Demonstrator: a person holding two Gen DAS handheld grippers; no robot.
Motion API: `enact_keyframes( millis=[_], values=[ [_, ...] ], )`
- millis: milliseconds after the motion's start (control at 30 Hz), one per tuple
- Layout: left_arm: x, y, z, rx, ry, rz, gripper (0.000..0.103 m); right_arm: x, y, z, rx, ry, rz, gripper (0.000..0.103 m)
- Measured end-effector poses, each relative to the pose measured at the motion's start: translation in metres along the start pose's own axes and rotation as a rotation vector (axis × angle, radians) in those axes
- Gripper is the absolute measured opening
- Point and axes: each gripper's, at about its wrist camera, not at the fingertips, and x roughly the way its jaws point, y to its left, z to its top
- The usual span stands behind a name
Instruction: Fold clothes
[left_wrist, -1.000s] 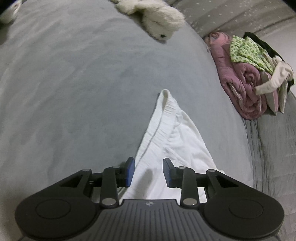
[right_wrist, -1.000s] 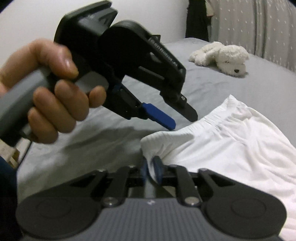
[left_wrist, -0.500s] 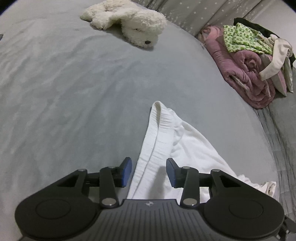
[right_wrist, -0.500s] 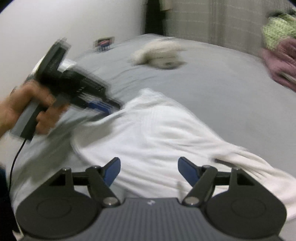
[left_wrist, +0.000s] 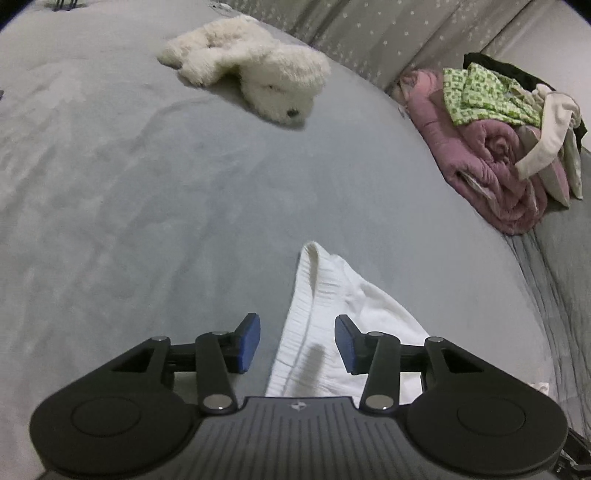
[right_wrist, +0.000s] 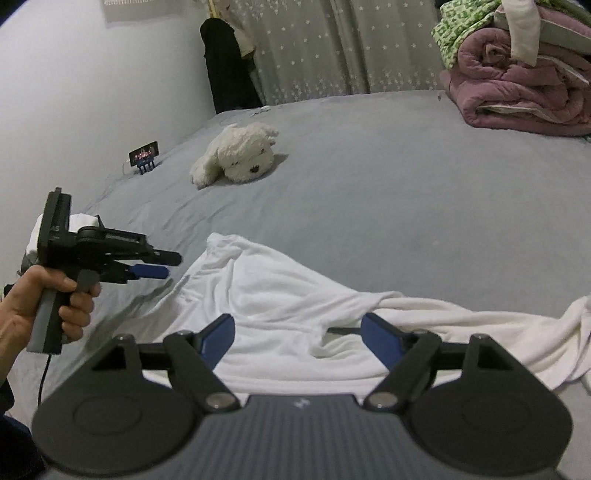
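A white garment (right_wrist: 280, 295) lies spread and rumpled on the grey bed (right_wrist: 388, 192). In the left wrist view its ribbed waistband (left_wrist: 314, 295) runs away from me between the fingers. My left gripper (left_wrist: 297, 341) is open above that waistband, holding nothing. It also shows in the right wrist view as the left gripper (right_wrist: 155, 267), held by a hand beside the garment's left edge. My right gripper (right_wrist: 299, 339) is open wide over the near part of the garment, with nothing between its pads.
A white plush dog (right_wrist: 236, 153) lies farther back on the bed. A rolled pink quilt (right_wrist: 517, 96) topped with a green patterned cloth (left_wrist: 484, 96) and other clothes sits at the far right. A small phone stand (right_wrist: 144, 157) is by the wall.
My right gripper let go of the garment's corner, opened wide and pulled back. The garment dropped flat onto the bed. My left gripper opened a little more and drew back along the waistband.
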Motion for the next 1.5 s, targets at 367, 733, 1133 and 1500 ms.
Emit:
enact_keyframes(
  millis=[367, 733, 1133, 1500],
  values=[
    [0.02, -0.03, -0.021, 0.151, 0.055, 0.045, 0.051, -0.005, -0.009, 0.003, 0.023, -0.013, 0.0, 0.08],
    [0.018, -0.035, -0.024, 0.206, 0.008, 0.167, 0.022, 0.005, -0.002, -0.002, -0.007, 0.008, -0.015, 0.08],
    [0.02, -0.036, -0.024, 0.242, 0.001, 0.221, 0.025, 0.002, -0.014, 0.002, 0.002, -0.003, -0.054, 0.08],
    [0.01, -0.042, -0.023, 0.218, -0.013, 0.237, 0.026, -0.026, -0.102, 0.016, 0.206, -0.041, -0.252, 0.083]
  ],
)
